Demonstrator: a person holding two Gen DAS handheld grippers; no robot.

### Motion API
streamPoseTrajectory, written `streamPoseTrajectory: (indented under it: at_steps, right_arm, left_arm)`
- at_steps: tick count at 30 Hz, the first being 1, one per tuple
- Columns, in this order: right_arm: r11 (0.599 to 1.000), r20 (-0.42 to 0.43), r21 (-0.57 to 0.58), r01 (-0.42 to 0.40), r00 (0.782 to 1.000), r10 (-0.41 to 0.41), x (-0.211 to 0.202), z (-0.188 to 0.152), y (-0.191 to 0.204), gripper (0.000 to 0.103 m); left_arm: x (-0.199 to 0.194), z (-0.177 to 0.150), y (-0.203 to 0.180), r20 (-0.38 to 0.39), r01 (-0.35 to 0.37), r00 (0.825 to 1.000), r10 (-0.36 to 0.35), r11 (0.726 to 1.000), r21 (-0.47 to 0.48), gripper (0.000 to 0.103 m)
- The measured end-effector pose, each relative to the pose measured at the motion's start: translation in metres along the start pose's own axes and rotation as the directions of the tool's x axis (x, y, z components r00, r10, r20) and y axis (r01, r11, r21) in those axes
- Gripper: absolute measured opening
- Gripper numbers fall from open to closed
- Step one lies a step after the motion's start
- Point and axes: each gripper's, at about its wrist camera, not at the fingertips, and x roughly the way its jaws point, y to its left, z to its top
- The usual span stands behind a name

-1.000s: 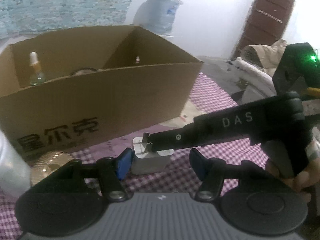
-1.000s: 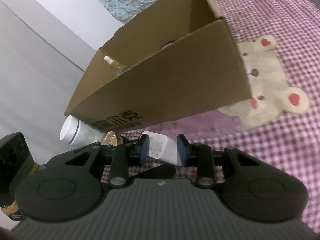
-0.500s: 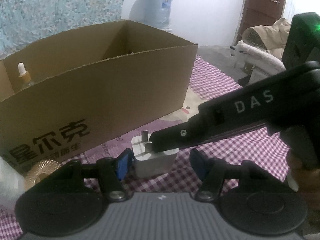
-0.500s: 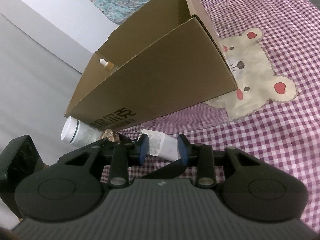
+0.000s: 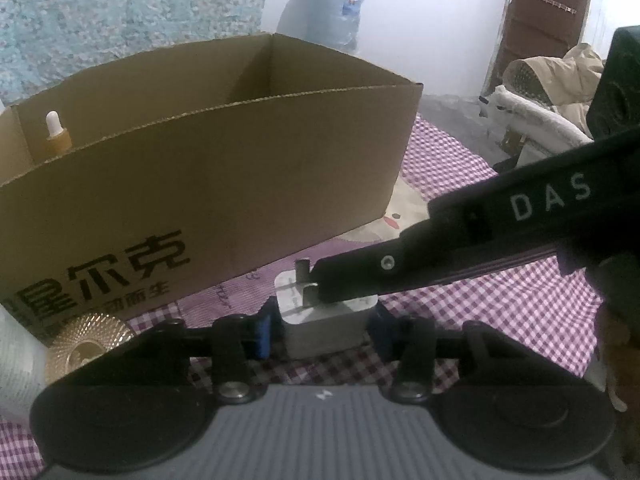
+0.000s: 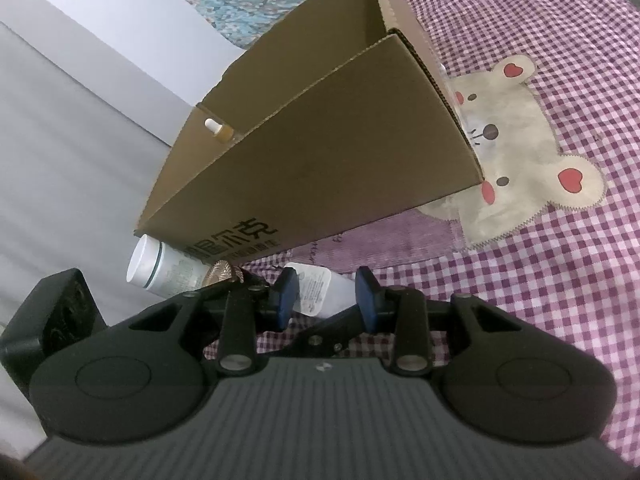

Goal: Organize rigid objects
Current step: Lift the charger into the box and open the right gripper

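A white plug charger [image 5: 326, 320] stands on the checked cloth in front of a brown cardboard box [image 5: 208, 200], prongs up. My left gripper [image 5: 320, 330] has closed in around it, pads at its two sides. My right gripper [image 6: 326, 300] reaches in from the right and grips the charger [image 6: 320, 290] at its top; its black finger [image 5: 360, 276] lies over the prongs in the left wrist view. A dropper bottle [image 5: 54, 134] stands inside the box at its left end.
A gold ridged disc [image 5: 90, 340] and a white tube bottle [image 6: 164, 268] lie by the box's near left corner. A bear patch [image 6: 516, 152] on the purple checked cloth lies right of the box. A chair with clothes [image 5: 552, 96] and a water jug [image 5: 332, 16] stand beyond.
My left gripper moved forward and its pads narrowed onto the charger's sides. The right gripper stayed on the charger. Both views have dropped lower against the box.
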Motion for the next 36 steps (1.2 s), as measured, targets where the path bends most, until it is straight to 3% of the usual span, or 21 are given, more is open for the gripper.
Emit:
streamPoseTrajectory:
  at_steps: [10, 16, 22, 27, 30, 36]
  right_arm:
    - [0.998, 0.048, -0.061, -0.021, 0.999, 0.023, -0.023, 0.003, 0.028, 0.032]
    - [0.983, 0.113, -0.170, -0.069, 0.990, 0.089, -0.050, 0.026, 0.064, 0.033]
    - [0.960, 0.138, -0.266, -0.084, 0.983, 0.124, -0.053, 0.074, 0.088, 0.033]
    - [0.961, 0.073, -0.260, -0.088, 0.991, 0.111, -0.031, 0.125, 0.079, 0.034]
    - [0.972, 0.001, -0.223, -0.081, 0.997, 0.083, -0.006, 0.148, 0.065, 0.034]
    - [0.978, -0.112, -0.205, -0.033, 0.994, 0.011, 0.034, 0.161, 0.045, 0.034]
  left_arm:
    - [-0.045, 0.006, 0.000, 0.082, -0.030, 0.996, 0.027, 0.999, 0.026, 0.047]
    - [-0.084, 0.037, 0.007, 0.184, -0.055, 0.982, 0.048, 0.998, 0.031, 0.047]
    - [-0.084, 0.083, 0.021, 0.219, -0.062, 0.974, 0.064, 0.998, -0.015, 0.047]
    - [-0.047, 0.115, 0.044, 0.140, -0.032, 0.989, 0.045, 0.995, -0.092, 0.047]
    - [-0.019, 0.117, 0.057, 0.073, -0.017, 0.997, 0.027, 0.992, -0.129, 0.047]
    - [0.021, 0.108, 0.075, -0.030, 0.009, 0.999, -0.015, 0.979, -0.206, 0.047]
